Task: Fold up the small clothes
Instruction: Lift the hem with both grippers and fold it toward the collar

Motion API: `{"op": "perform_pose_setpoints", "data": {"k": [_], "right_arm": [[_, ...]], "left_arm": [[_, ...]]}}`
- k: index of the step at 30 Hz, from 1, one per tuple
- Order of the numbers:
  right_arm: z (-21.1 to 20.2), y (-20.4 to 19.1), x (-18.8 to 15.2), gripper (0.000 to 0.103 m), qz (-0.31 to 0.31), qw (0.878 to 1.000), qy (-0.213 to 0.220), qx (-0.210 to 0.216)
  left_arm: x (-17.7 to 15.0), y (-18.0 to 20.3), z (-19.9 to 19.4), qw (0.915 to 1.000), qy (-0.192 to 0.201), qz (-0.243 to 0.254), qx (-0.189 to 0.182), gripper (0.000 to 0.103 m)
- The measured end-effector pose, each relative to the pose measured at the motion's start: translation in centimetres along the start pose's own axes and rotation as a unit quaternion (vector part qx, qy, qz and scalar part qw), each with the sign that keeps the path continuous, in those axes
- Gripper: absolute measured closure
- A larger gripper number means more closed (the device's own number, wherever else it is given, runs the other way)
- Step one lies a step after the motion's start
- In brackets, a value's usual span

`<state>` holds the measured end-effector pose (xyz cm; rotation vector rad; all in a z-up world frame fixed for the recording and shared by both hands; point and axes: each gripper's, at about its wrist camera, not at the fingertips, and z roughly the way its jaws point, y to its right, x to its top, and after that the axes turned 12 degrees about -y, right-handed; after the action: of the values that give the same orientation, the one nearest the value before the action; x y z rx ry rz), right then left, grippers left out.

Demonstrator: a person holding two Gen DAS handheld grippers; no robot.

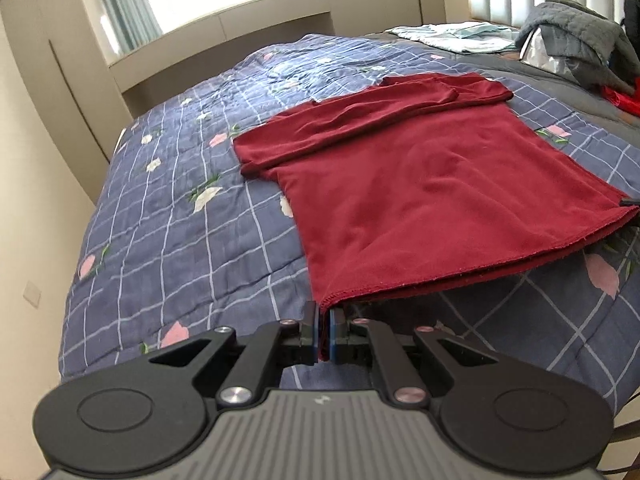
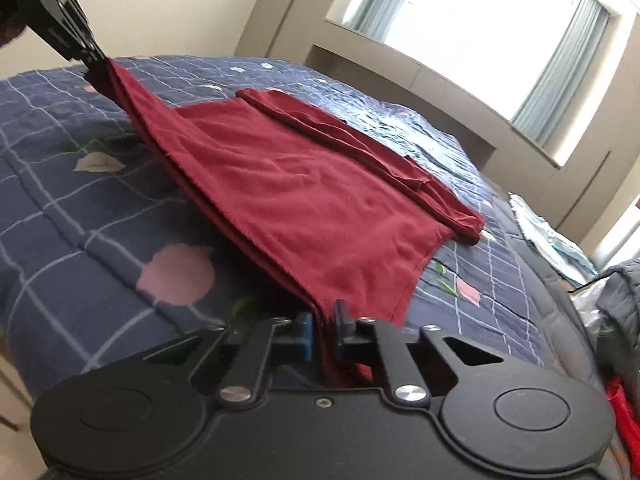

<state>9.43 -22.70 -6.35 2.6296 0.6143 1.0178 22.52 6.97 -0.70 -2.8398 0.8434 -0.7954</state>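
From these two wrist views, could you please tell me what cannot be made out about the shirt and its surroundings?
- Left wrist view: the right gripper is all but cut off by the frame edge at the dark red shirt's hem corner.
- Right wrist view: the left gripper's body leaves the top-left corner; the person is unseen.
- Both views: the grey jacket pile sits partly out of frame.
- The shirt's collar is folded under.

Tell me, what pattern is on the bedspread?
Navy-blue quilt with a pale grid and pink and white flowers, clearest in the left wrist view.
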Motion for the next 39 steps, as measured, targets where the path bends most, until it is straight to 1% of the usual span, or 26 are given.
{"op": "perform_pose_setpoints", "data": {"k": [3,6,10,15,21,24,26,28,32,34,39], "right_arm": [[-0.7,0.8,0.3,0.098,-0.007,1.0,0.011,0.012],[-1.0,2.1,1.1,0.098,0.004,0.999,0.014,0.032],[-1.2,4.3,3.4,0.098,0.024,0.998,0.019,0.048],[-0.6,8.4,7.2,0.098,0.042,0.997,0.029,0.054],[2.0,14.3,13.6,0.098,0.043,0.997,0.04,0.056],[4.3,17.1,17.0,0.098,0.035,0.997,0.04,0.055],[6.4,18.7,19.2,0.098,0.02,0.998,0.043,0.041],[8.9,20.2,21.1,0.098,0.017,0.998,0.038,0.036],[14.5,22.8,24.3,0.098,0.023,0.999,0.021,0.039],[17.2,23.6,25.4,0.098,0.027,0.999,0.011,0.04],[23.5,24.5,26.9,0.098,0.03,0.999,-0.01,0.044]], "left_arm": [[0.6,-0.4,-0.1,0.9999,0.001,-0.013,-0.002,0.099],[1.6,-0.9,-0.4,0.9997,0.004,-0.024,-0.005,0.099],[3.7,-1.5,-0.9,0.9993,0.011,-0.035,-0.008,0.099],[8.1,-2.9,-1.1,0.9985,0.026,-0.047,-0.013,0.099],[15.4,-5.3,-0.5,0.9971,0.045,-0.061,-0.01,0.099],[19.5,-6.7,0.8,0.9962,0.056,-0.067,-0.004,0.098],[22.1,-7.5,2.1,0.9952,0.064,-0.074,0.001,0.098],[24.6,-8.3,3.9,0.9942,0.066,-0.084,0.002,0.098],[28.5,-9.2,8.0,0.9931,0.058,-0.101,0.01,0.098],[30.3,-9.6,10.2,0.9928,0.052,-0.107,0.015,0.098],[33.2,-10.5,15.6,0.9911,0.028,-0.129,0.019,0.098]]}}
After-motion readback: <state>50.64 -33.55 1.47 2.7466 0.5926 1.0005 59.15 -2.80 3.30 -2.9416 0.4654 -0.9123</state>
